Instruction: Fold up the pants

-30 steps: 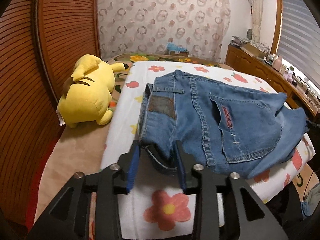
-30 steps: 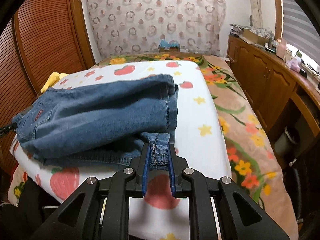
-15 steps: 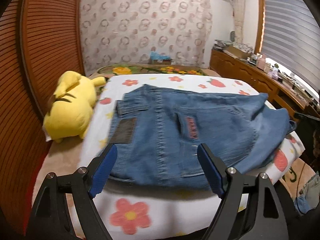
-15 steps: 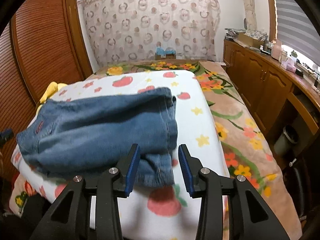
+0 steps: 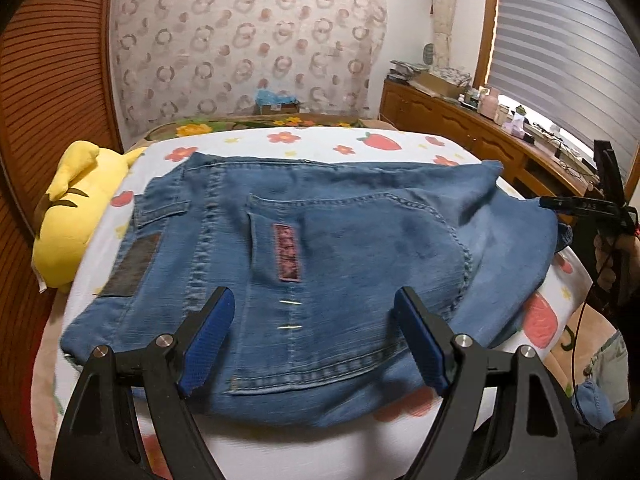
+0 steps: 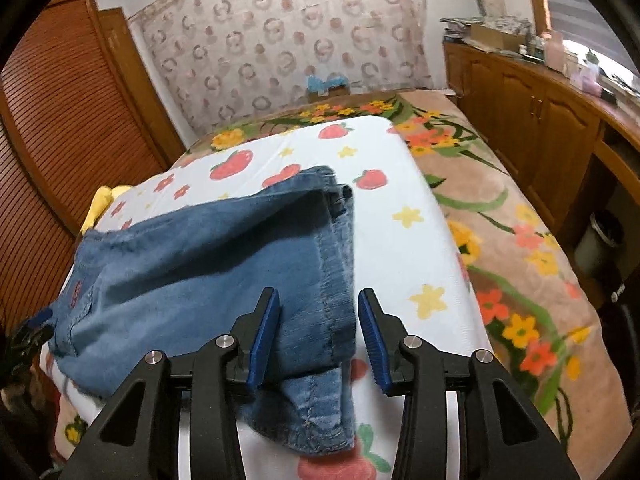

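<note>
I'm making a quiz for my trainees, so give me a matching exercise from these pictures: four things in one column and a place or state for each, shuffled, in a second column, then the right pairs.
Things
1. jeans
2. yellow plush toy
3. left gripper
4. strawberry-print sheet

Places or states
A. lies beside the sheet, next to the wooden wall
B. open, holding nothing
C. folded, lying flat on the bed
D. spread under the denim

Pairs: 1-C, 2-A, 3-B, 4-D

The right gripper is open too.
</note>
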Available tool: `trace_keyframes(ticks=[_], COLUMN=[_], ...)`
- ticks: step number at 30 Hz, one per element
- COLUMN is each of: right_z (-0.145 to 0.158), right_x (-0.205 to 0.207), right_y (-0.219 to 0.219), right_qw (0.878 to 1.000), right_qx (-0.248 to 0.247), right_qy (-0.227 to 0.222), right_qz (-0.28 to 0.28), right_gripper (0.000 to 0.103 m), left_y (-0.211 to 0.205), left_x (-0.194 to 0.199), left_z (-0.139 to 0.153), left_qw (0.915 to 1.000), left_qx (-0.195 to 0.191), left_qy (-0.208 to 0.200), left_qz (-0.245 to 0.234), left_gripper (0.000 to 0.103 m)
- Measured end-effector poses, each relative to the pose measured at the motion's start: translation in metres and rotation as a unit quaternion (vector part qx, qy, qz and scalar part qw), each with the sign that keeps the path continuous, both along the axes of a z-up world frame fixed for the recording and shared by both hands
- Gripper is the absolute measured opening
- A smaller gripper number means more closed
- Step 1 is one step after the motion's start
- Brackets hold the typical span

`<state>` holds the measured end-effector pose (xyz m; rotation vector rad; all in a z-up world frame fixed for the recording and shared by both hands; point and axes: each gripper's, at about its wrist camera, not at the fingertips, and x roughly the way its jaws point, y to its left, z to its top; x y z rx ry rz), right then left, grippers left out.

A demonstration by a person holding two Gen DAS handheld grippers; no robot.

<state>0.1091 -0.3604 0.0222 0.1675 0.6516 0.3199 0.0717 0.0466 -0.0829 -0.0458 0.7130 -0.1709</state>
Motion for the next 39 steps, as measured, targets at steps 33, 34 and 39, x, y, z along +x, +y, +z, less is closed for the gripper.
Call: trace_keyframes(ticks=[33,34,39], right_z=[0.001,0.001,-0.002], right_x=[-0.054,-0.053,-0.055], right_y=[-0.009,-0.010,-0.006], right_qw=[0.999,0.999,0.999], right_qx=[-0.045,-0.044,-0.046], right_qy=[0.000,0.001,-0.003], right_qz=[0.001,0.001,0.014], right_gripper=[0.018,0.018,0.009], left_y=[0.035,0.035,0.031], left_x=[0.001,0.001,0.003], left_z=[-0.011,-0.013,-0.026], left_qw=[0.9984,0.9984,0.9975], left_qx=[0.015,0.015,0.035], left_qy=[0.013,0.016,0.029], left_qz=[0.052,0.053,0.055], left_gripper=[0.082,0.082,0.082])
